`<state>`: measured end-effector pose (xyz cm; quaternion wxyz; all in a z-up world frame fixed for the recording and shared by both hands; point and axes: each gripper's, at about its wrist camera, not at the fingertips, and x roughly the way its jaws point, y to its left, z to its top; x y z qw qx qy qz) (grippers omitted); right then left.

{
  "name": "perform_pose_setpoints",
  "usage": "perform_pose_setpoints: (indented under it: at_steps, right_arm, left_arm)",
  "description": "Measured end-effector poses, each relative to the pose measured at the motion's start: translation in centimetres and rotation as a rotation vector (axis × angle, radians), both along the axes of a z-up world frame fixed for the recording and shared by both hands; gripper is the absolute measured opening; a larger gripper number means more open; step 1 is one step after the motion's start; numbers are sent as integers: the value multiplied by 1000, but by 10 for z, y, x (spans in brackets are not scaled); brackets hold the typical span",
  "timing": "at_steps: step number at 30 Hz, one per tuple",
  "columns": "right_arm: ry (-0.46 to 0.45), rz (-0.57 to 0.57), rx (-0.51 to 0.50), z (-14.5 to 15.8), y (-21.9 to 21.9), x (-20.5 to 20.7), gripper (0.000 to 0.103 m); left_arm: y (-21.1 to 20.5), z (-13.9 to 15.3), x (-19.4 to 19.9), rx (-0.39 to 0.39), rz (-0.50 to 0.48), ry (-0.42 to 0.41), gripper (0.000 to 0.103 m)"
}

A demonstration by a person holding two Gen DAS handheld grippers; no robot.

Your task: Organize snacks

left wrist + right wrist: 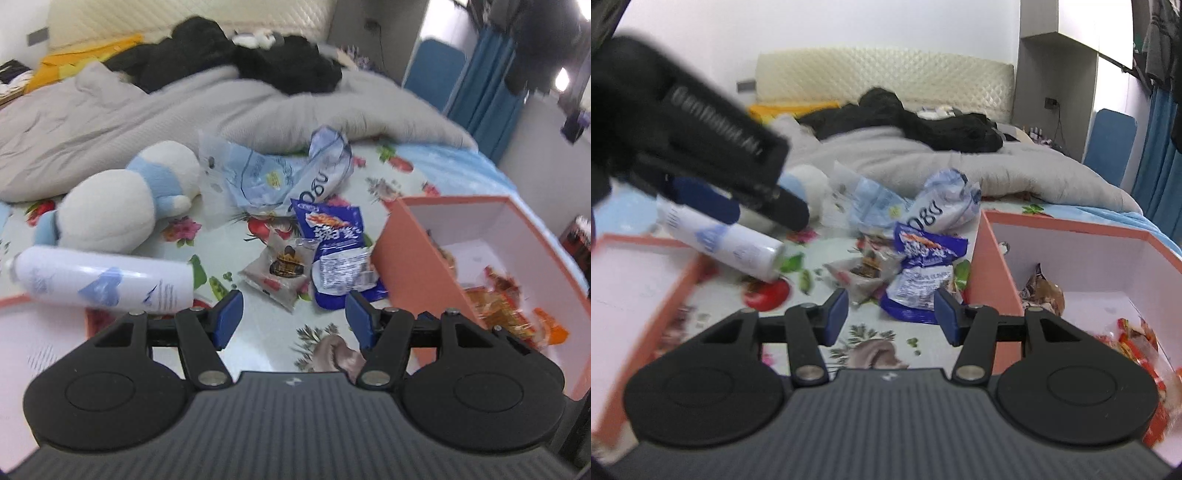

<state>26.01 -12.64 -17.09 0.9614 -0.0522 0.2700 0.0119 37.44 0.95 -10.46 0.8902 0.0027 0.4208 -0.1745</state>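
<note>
A blue snack bag (338,254) (923,273) and a small grey snack packet (282,271) (862,275) lie on the flowered bed sheet. An orange box (417,266) (993,266) at the right holds several red and orange snack packets (506,306) (1137,343). My left gripper (293,317) is open and empty, just in front of the bags. It shows blurred at the upper left of the right wrist view (750,206). My right gripper (890,314) is open and empty, close before the blue bag.
A white spray can (107,280) (727,243) lies at the left by an orange box lid (33,339) (631,284). A plush toy (122,199) and crumpled pale blue plastic bags (280,173) (916,206) lie behind. A grey duvet (184,107) covers the far bed.
</note>
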Motion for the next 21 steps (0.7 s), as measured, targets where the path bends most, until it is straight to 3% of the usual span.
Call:
perform_pose_setpoints:
  at_steps: [3,5,14,16,21]
  right_arm:
    - [27,-25,-15,-19,0,26,54]
    - [40,-23,-32,-30,3,38,53]
    - [68,29,-239,-75,36,75,51]
    - [75,38,-259,-79,38,80,42]
    - [71,44,-308,-89,42,89,36]
  left_arm:
    - [-12,-21,35,52,-16,31,67]
    - [-18,-34,57,43,-31,61,67]
    - [-56,-79,122,170,-124,91,67]
    - [-61,-87,128,167,-160,101,67]
    - [-75,-107,141,211,-216,117,67]
